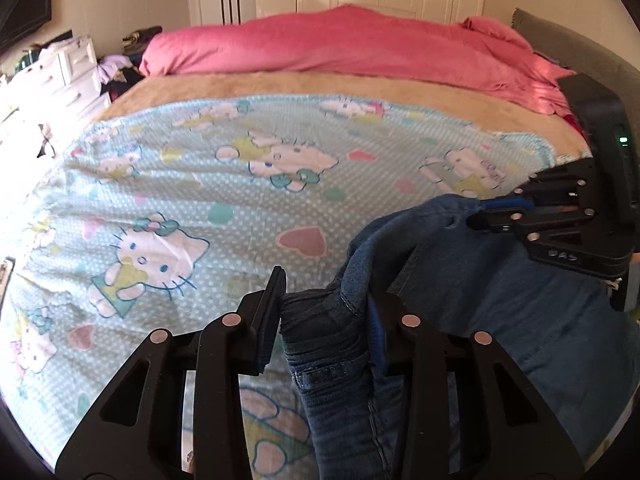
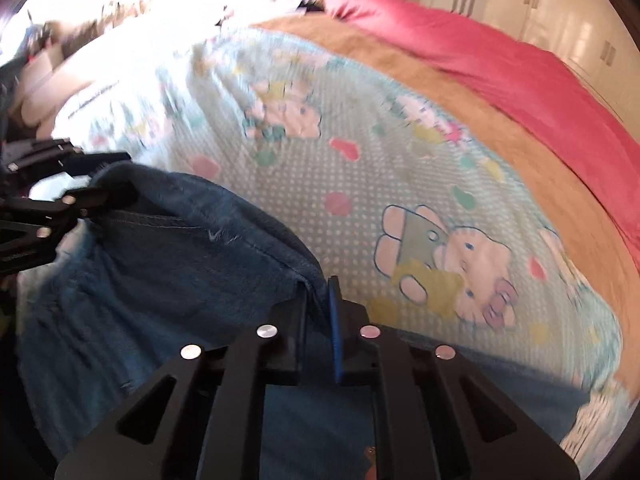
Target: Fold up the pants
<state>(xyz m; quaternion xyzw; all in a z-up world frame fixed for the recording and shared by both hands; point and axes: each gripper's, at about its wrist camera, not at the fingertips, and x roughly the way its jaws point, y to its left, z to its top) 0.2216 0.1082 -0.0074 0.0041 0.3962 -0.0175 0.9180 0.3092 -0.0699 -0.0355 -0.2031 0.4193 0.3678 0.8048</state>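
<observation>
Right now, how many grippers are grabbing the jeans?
2. The left gripper clamps a bunched fold of the jeans; the right gripper clamps another edge of them, off to its right. None seem hidden.

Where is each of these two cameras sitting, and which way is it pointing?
Left wrist view: on the left claw, looking across the cartoon-cat bedsheet to the pink duvet; the right claw shows at its right.
Right wrist view: on the right claw, facing over the bed; the left claw shows at its left.
Shared: both claws grip the blue denim pants.
</observation>
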